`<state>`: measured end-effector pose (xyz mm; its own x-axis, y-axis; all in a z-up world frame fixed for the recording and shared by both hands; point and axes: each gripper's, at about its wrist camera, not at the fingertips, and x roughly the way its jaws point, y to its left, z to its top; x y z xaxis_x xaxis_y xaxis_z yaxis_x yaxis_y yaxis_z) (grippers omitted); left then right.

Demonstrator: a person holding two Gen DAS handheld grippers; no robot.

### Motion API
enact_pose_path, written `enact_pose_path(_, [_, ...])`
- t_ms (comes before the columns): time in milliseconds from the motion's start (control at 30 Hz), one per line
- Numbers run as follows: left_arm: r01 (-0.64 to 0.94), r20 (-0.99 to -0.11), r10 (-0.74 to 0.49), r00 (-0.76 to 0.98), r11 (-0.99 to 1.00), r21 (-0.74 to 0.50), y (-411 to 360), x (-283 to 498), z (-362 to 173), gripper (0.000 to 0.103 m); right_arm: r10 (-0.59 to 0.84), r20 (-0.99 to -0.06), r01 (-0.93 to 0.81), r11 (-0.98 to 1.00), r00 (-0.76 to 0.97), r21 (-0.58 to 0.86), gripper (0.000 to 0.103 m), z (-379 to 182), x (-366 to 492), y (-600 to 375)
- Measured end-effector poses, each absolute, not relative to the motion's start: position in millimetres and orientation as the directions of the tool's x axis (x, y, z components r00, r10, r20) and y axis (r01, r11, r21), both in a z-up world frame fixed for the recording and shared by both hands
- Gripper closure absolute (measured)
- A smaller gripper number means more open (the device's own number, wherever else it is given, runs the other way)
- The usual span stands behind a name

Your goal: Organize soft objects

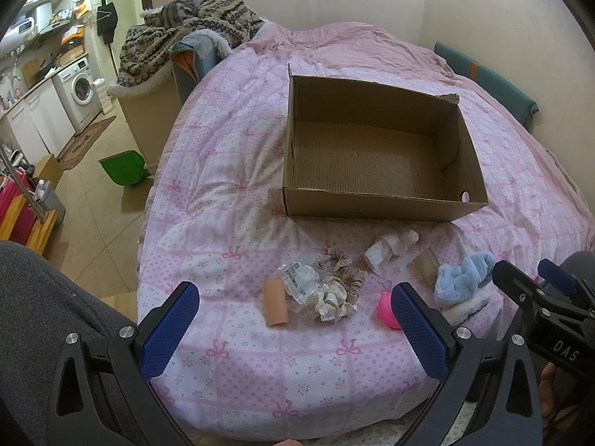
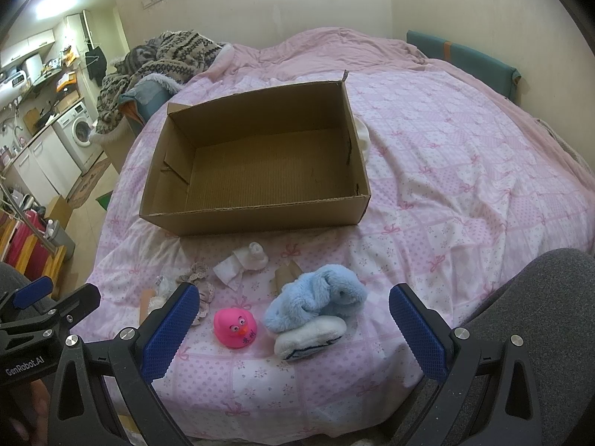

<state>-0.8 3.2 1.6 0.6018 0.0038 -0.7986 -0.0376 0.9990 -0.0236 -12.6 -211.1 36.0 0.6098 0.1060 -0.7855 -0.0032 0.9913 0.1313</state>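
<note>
Both sets of jaws wide apart, nothing held. Right gripper (image 2: pixel 290 329) hovers over the near bed edge with the pink rubber duck (image 2: pixel 235 328) and blue plush slipper (image 2: pixel 316 303) between its blue pads; a white slipper (image 2: pixel 308 336) sits under the blue one. Left gripper (image 1: pixel 295 329) faces the scrunchies (image 1: pixel 336 290), a plastic packet (image 1: pixel 299 278) and a tan tube (image 1: pixel 276 303).

Handling guess: plush is light and squashy, so bite deep into the bulk. Duck likely slick and springy; pinch across the body. Scrunchies are limp, may snag together.

Cardboard box (image 2: pixel 256 219) is empty, just beyond the pile on the bedspread (image 2: pixel 446 186). Its near wall is the only obstacle; lift over it. Grippers sit close, so mind a clash.
</note>
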Motion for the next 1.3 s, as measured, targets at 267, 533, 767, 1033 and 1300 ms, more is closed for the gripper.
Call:
enact_pose_path(267, [-0.037, -0.798, 0.004, 0.602, 0.999, -0.023, 3.1, -0.9, 1.6, 0.000, 0.106, -0.785, -0.003, 0.991, 0.610, 0.131, 0.000, 36.0, -12.5, -211.3])
enact_pose_path(533, [-0.038, -0.798, 0.005, 0.602, 0.999, -0.022, 3.0, -1.0, 1.6, 0.000, 0.105, -0.787, -0.004, 0.992, 0.608, 0.129, 0.000, 36.2, -10.9, -213.1])
enact_pose_path(767, [-0.037, -0.798, 0.006, 0.602, 0.999, -0.021, 2.7, -1.0, 1.5, 0.000, 0.105, -0.786, -0.005, 0.992, 0.609, 0.129, 0.000, 35.8, -11.0, -212.4])
enact_pose_path(1033, [-0.038, -0.798, 0.006, 0.602, 0.999, -0.021, 3.0, -1.2, 1.6, 0.000, 0.105, -0.789, -0.003, 0.991, 0.606, 0.130, 0.000, 35.8, -11.1, -213.1])
enact_pose_path(1300, [-0.036, -0.813, 0.006, 0.582, 0.999, -0.019, 2.8, 1.8, 3.2, 0.000, 0.102, -0.813, 0.005, 0.992, 0.573, 0.128, 0.000, 31.8, -10.1, -210.0])
